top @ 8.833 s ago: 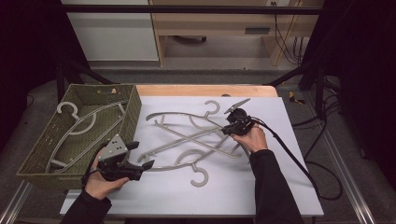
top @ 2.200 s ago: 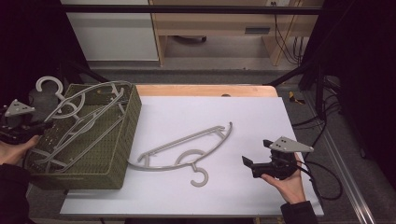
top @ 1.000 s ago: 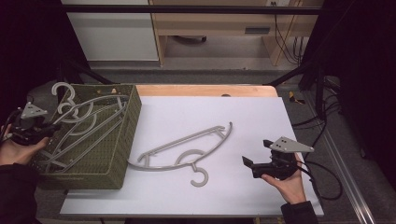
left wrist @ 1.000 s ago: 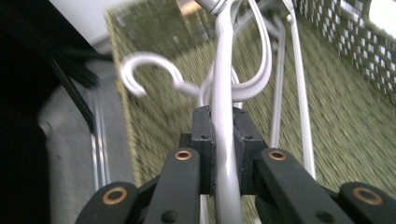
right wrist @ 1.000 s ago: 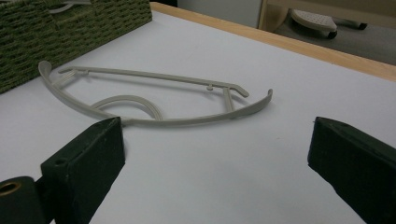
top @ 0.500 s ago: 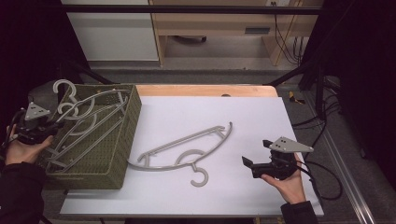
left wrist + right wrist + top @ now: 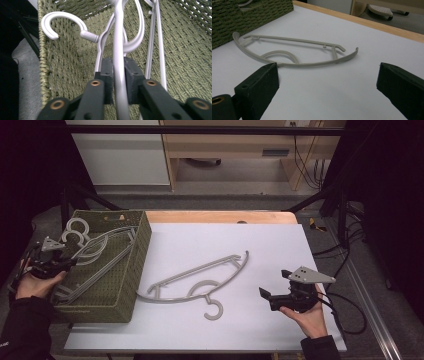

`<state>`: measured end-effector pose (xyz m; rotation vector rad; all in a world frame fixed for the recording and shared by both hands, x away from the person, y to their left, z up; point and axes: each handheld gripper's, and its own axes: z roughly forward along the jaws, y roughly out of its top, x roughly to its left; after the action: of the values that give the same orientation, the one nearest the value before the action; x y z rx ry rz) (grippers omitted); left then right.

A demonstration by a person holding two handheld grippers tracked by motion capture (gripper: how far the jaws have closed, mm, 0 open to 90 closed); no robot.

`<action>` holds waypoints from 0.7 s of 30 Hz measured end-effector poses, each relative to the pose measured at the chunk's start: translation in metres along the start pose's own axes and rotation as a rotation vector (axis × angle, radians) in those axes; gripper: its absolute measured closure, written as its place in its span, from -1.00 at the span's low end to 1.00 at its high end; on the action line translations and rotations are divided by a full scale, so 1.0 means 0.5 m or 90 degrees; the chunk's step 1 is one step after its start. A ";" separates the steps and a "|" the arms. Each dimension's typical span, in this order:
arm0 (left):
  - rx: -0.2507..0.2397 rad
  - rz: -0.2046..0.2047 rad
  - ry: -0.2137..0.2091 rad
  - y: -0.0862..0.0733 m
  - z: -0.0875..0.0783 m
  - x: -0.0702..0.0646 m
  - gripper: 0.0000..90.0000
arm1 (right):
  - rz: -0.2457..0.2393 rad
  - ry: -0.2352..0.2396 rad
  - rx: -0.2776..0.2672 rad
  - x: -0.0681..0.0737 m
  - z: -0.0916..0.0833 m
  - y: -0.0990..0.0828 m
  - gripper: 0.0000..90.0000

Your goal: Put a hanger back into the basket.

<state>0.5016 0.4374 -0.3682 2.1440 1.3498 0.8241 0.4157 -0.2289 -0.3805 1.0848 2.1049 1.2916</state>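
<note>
the left gripper [image 7: 62, 261] sits at the left rim of the green woven basket [image 7: 131, 285], its hand cupped beneath, jaws pointing into the basket. its jaws have just been opening a little, yet the pads still flank the pale hanger's bar [image 7: 119, 75], which lies in the basket with other hangers. the right gripper [image 7: 267, 296] rests low near the table's right edge, palm up, jaws spread wide and empty, facing the grey hanger on the table [image 7: 200, 279].
</note>
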 end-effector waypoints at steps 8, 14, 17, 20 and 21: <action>-0.042 -0.025 0.008 0.005 -0.046 0.006 0.37 | -0.002 0.001 -0.002 -0.001 -0.002 0.001 -0.89; -0.101 -0.017 -0.023 0.014 -0.085 -0.023 0.09 | 0.000 0.000 -0.004 -0.001 -0.004 0.003 -0.89; -0.128 -0.005 -0.049 0.022 -0.102 -0.046 -0.03 | -0.004 0.001 -0.004 -0.001 -0.003 0.004 -0.89; -0.146 0.005 -0.071 0.030 -0.114 -0.067 -0.19 | -0.003 0.000 -0.006 -0.001 -0.003 0.005 -0.88; -0.158 0.008 -0.080 0.033 -0.120 -0.077 -0.22 | -0.004 0.000 -0.006 -0.001 -0.002 0.006 -0.88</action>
<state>0.4570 0.3998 -0.3241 1.9774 1.1100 0.8014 0.4162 -0.2290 -0.3774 1.0740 2.0979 1.2982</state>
